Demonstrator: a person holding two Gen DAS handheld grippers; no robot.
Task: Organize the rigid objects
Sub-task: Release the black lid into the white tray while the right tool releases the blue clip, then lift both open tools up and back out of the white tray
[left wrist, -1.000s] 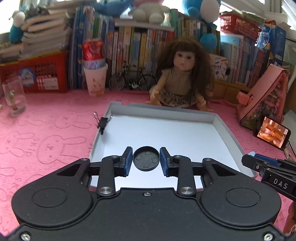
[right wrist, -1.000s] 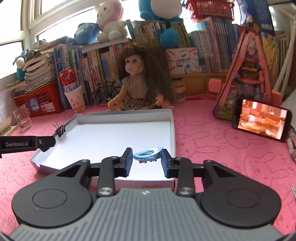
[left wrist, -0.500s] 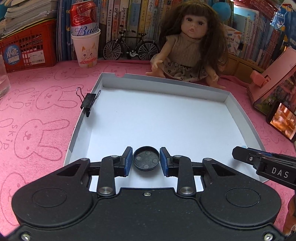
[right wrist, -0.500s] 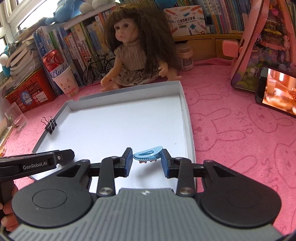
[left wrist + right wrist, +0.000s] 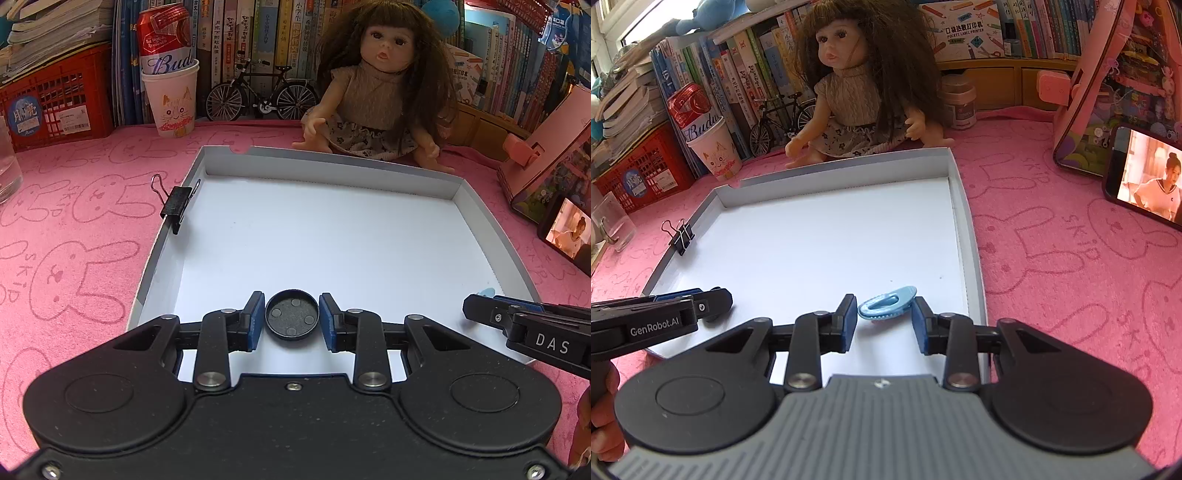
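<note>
- The counter (image 5: 74,229), under its pink rabbit-print cloth, filled most of both your views, with a wall of books (image 5: 746,74) lining its far edge.
- The white tray (image 5: 487,221) lay in the middle of the counter, shallow-walled, its floor bare apart from what you held over its near end.
- A long-haired doll (image 5: 376,92) sat just behind the tray's far wall, and nothing stood between your tools and the tray floor.
- A red crate (image 5: 55,110) stood far left, and a pink house-shaped box (image 5: 1115,81) far right.
- A paper cup holding a red can (image 5: 170,99) and a toy bicycle (image 5: 258,96) stood beside the doll; a lit phone (image 5: 1145,177) leaned to the right.
- Your left tool (image 5: 291,317) was clamped on a black round cap (image 5: 291,314), low over the tray's near left part.
- Your right tool (image 5: 884,314) gripped a blue hair clip (image 5: 886,306) by its ends, near the tray's right wall.
- A black binder clip (image 5: 177,206) was pinched on the tray's left wall.
</note>
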